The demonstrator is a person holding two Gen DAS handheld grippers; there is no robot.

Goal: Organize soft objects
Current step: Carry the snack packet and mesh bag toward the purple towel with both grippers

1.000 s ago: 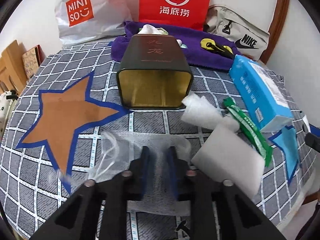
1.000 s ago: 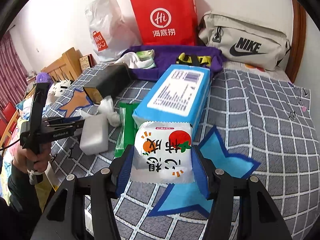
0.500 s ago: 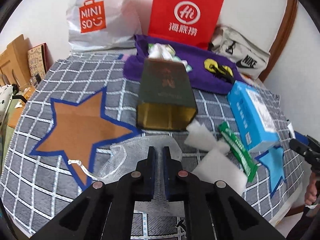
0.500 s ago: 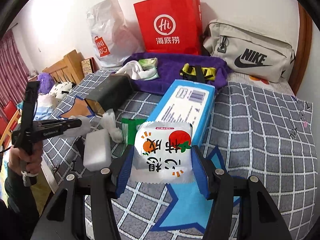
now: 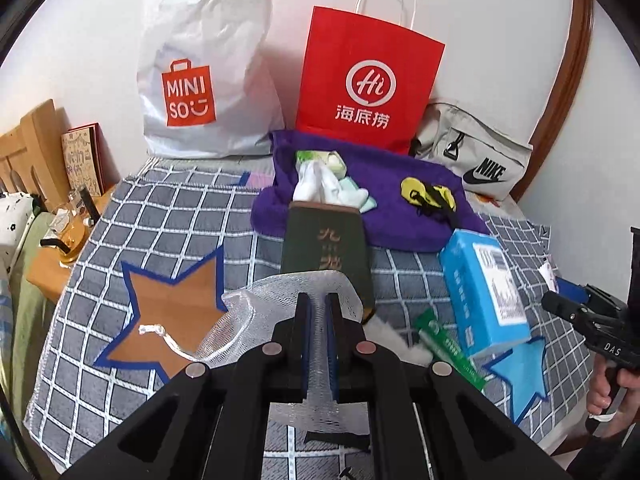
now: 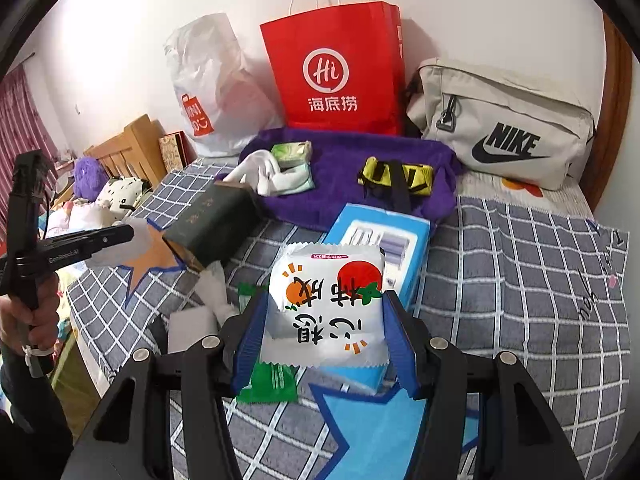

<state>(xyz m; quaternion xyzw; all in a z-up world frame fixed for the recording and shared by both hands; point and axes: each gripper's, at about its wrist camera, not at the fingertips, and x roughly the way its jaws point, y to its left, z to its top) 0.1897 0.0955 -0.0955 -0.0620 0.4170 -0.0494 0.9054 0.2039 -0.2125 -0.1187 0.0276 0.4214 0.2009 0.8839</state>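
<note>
My left gripper [image 5: 318, 312] is shut on a white mesh drawstring bag [image 5: 264, 304] and holds it lifted above the checked bed cover, over the orange star patch [image 5: 168, 316]. My right gripper [image 6: 326, 320] is shut on a white snack packet with orange and red fruit print [image 6: 326, 308], held above the blue star patch [image 6: 376, 428]. A dark green tin box [image 5: 326, 248] lies open-ended behind the mesh bag. A blue tissue pack [image 5: 484, 288], a green sachet [image 5: 448, 352] and a white sponge [image 6: 188, 326] lie between the two stars.
A purple towel [image 5: 384, 216] at the back holds white socks [image 5: 320, 184] and a yellow-black strap [image 5: 428, 196]. A Miniso bag [image 5: 200, 72], a red paper bag [image 5: 368, 84] and a Nike pouch [image 5: 476, 156] stand against the wall. A wooden bedside stand [image 5: 48, 264] is left.
My left gripper closed on the mesh bag and lifted it up off the bed. My right gripper rose a little, still holding the snack packet.
</note>
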